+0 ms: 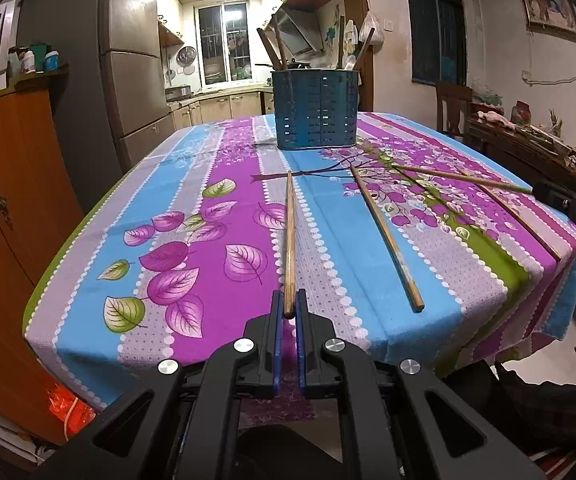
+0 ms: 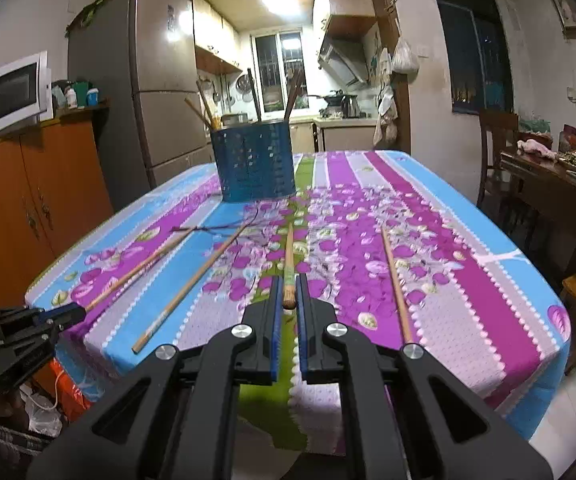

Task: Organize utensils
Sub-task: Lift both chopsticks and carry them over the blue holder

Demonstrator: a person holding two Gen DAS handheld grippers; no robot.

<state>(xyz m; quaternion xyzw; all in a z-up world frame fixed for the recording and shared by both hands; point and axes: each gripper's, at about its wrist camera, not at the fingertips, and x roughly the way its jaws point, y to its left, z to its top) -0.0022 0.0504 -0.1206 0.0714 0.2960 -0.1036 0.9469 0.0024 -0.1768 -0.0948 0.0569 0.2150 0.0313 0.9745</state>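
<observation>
Two chopsticks are held at once, one in each hand's tongs. The left tongs (image 1: 289, 308) are clamped on the near end of a chopstick (image 1: 289, 240) whose length runs straight ahead over the cloth toward the blue holder (image 1: 314, 110); the right tongs (image 2: 288, 300) are likewise closed on the butt of another chopstick (image 2: 288, 260), also aimed at the holder (image 2: 254, 160). From the right wrist view the left tongs (image 2: 74, 312) sit at the near left edge of the surface (image 2: 488, 240) with their stick reaching away from them. Three more chopsticks lie loose: one between the two held sticks (image 1: 386, 236), one crossing behind it (image 1: 464, 178), and one near the right edge (image 2: 397, 284). The holder stands upright at the far middle of the surface, already carrying several sticks. Both grips are at the very end of a long, thin stick, so I judge the far tips will droop and swing; lifting slowly and keeping each stick level should stop it pivoting in the pads. Next, tilt each stick tip-down over the holder's open top, approaching from above so it clears the sticks already standing there, and release only once the tip is well inside. Taking one hand at a time would keep the two sticks from knocking.
</observation>
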